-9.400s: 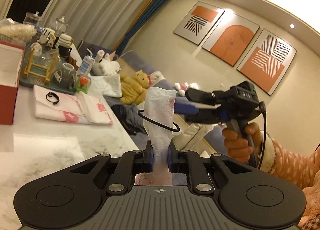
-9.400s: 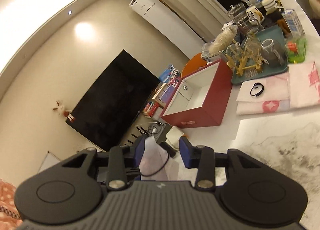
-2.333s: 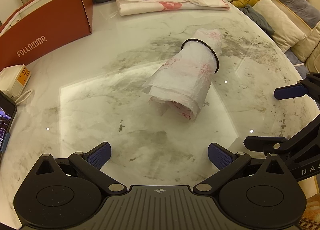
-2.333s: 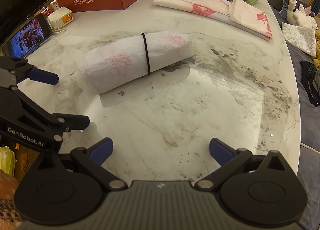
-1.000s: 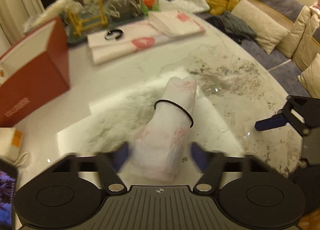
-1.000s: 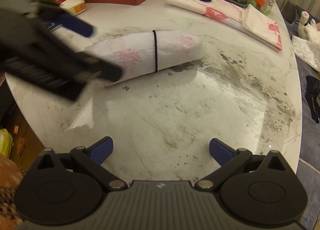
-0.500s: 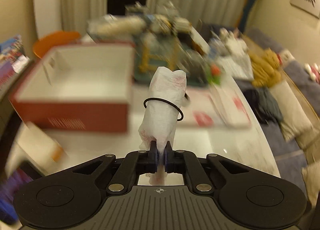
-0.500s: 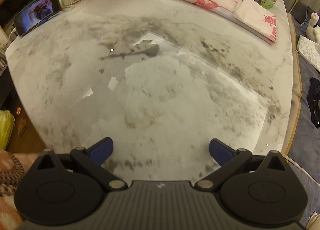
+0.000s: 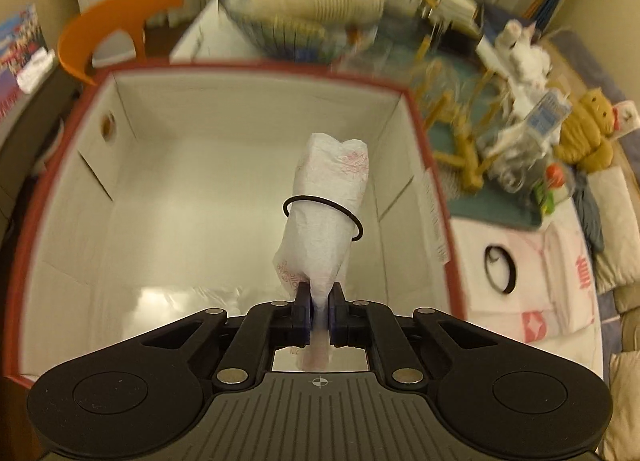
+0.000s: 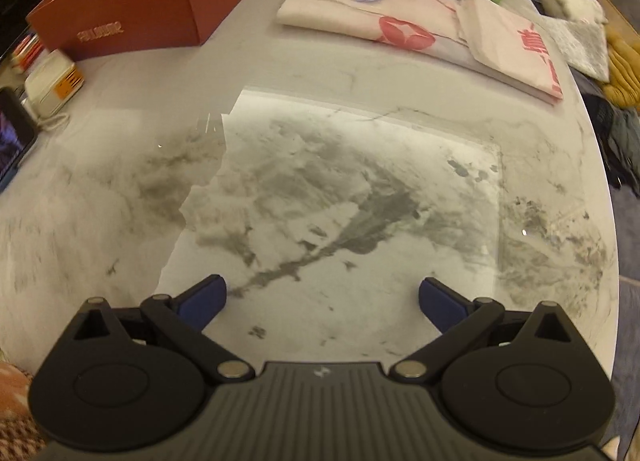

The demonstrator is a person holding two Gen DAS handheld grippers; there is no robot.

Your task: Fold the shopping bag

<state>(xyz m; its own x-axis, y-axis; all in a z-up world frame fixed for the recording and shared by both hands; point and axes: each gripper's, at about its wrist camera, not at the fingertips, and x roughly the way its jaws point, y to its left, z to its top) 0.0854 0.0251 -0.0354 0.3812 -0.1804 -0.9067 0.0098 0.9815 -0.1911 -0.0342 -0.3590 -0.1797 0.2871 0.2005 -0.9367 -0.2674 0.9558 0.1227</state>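
Left tool point(image 9: 319, 315) pinches rolled bag point(image 9: 326, 221) over box point(image 9: 420, 133).

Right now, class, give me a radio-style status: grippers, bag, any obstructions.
Left gripper shut on rolled bag, black band around it. Bag hanging over open red box. Right gripper open, empty, above marble table. Nothing in the way.

Blurred glassware point(image 9: 460, 109) behind red box point(image 9: 424, 149)

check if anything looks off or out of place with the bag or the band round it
One thing: the black band sits slack and tilted on the rolled bag, bulging clear of it on the right. The left gripper pinches only the roll's bottom end, over the red box. Nothing looks torn or spilled.
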